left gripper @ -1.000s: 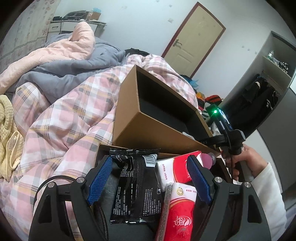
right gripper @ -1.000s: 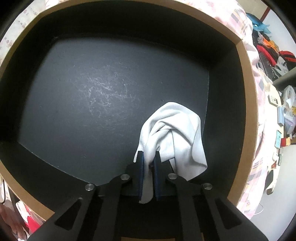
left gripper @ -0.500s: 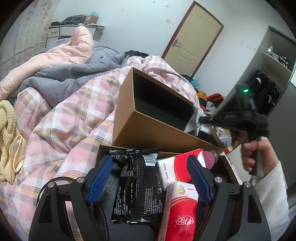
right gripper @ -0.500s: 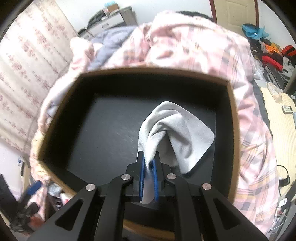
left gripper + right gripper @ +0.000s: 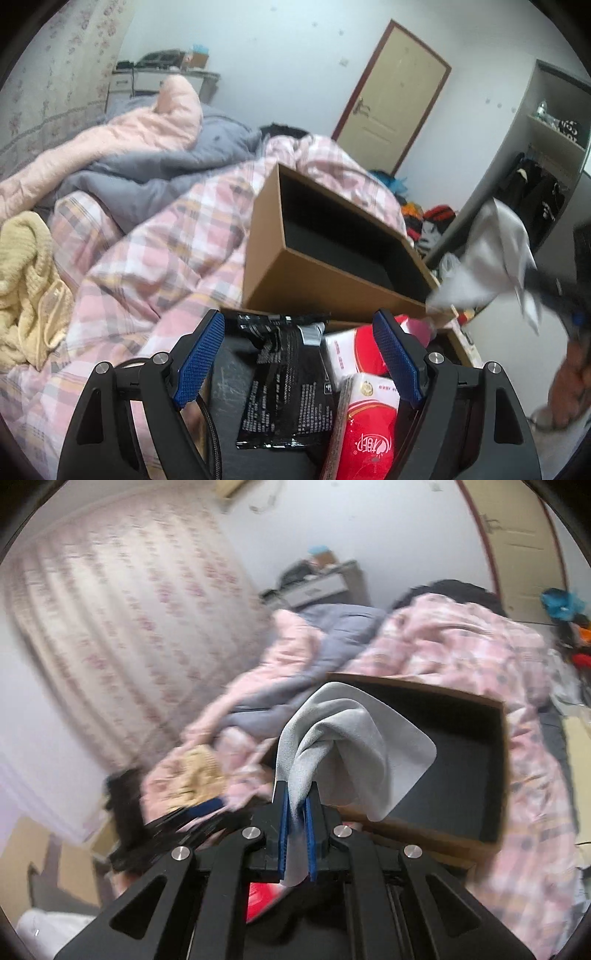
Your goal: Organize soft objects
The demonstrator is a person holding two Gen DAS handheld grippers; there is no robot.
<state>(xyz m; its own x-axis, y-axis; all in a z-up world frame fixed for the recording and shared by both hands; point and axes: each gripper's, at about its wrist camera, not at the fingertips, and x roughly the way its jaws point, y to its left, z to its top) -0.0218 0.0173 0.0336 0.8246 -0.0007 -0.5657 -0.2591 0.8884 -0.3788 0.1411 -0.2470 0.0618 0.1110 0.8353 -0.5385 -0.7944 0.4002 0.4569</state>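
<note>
Cloth: the grey cloth (image 5: 343, 738) hangs bunched from your right gripper (image 5: 295, 834), in the air above the near edge of the brown box (image 5: 480, 775); in the left wrist view it shows at the right, blurred (image 5: 491, 254).
Right tongs: you have them clenched on a fold of the cloth, with the rest draped forward over the fingertips.
Left tongs: your left gripper (image 5: 299, 354) stands released, pads wide apart and holding nothing, over a nearer tray with a black packet (image 5: 284, 384) and red tissue packs (image 5: 369, 424).
Box: its black inside looks empty; it rests tilted on the pink plaid quilt (image 5: 155, 258).
Further out: a yellow knit garment (image 5: 26, 280) lies at the left on the bed.
Risk, grip: you pinch only a narrow fold, so a quick swing could let the cloth slide out.
Risk, snag: the loose corner hangs near the box rim and may catch it, tipping the box on the soft quilt.
Risk, sight: the drape hides your fingertips, so you may misjudge where you set it.
</note>
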